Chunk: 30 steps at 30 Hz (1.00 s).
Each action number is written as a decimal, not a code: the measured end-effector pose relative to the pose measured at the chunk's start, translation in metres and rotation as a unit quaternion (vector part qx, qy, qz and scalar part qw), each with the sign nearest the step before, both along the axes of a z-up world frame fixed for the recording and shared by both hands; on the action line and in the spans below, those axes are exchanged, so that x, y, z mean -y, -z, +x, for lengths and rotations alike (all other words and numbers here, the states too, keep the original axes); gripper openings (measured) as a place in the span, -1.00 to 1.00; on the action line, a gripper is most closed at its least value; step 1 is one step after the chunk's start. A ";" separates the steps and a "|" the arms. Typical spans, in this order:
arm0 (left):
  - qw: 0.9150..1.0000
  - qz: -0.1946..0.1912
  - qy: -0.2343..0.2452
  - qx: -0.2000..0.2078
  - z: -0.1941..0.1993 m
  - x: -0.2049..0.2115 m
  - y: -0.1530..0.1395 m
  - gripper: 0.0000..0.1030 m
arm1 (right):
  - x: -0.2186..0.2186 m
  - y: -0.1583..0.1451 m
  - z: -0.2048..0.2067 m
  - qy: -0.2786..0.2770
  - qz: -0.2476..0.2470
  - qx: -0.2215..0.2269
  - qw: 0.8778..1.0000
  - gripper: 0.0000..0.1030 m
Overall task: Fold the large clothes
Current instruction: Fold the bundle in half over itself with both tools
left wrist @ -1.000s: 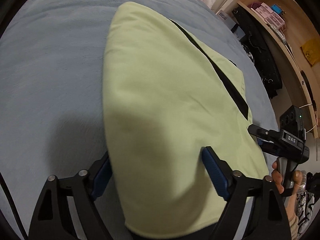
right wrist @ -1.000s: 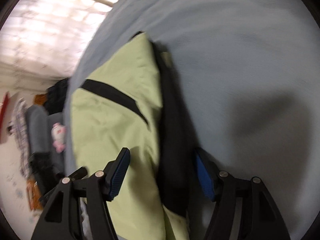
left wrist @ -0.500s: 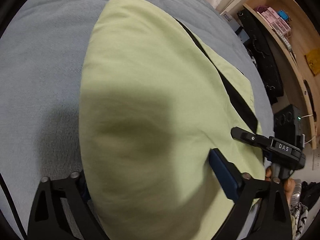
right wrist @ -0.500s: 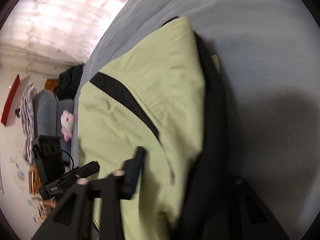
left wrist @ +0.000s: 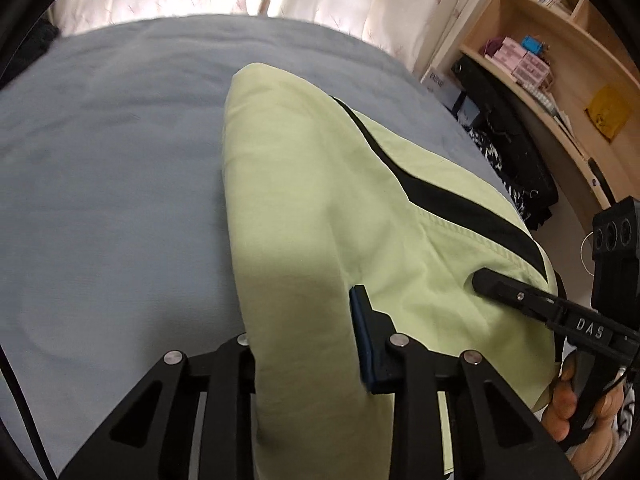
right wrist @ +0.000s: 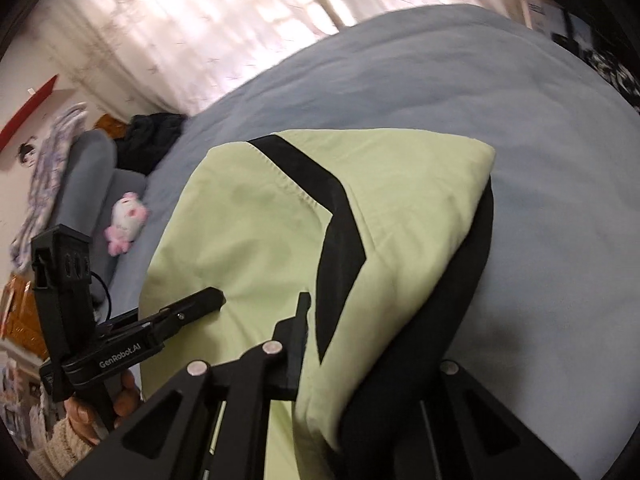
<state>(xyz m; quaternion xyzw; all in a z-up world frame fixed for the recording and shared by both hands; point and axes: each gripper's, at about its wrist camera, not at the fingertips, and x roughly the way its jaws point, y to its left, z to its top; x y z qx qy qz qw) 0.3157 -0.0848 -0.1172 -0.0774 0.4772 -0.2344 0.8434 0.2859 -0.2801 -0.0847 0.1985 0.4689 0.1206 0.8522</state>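
Both grippers, left and right, have just closed their jaws on the near edge of the green garment lying on the bed; lift evenly, carry it forward, keeping corners level

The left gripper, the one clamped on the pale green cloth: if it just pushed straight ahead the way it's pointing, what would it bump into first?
Most likely more of the green garment that the left gripper pinches; beyond it lies the blue-grey bed cover. Depth is hard to judge here.
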 end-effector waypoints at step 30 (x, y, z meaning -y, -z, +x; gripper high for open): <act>0.991 0.083 -0.108 -0.009 0.317 -0.358 0.058 -0.16 | -0.316 0.103 0.311 -0.067 0.130 0.055 0.988 -0.78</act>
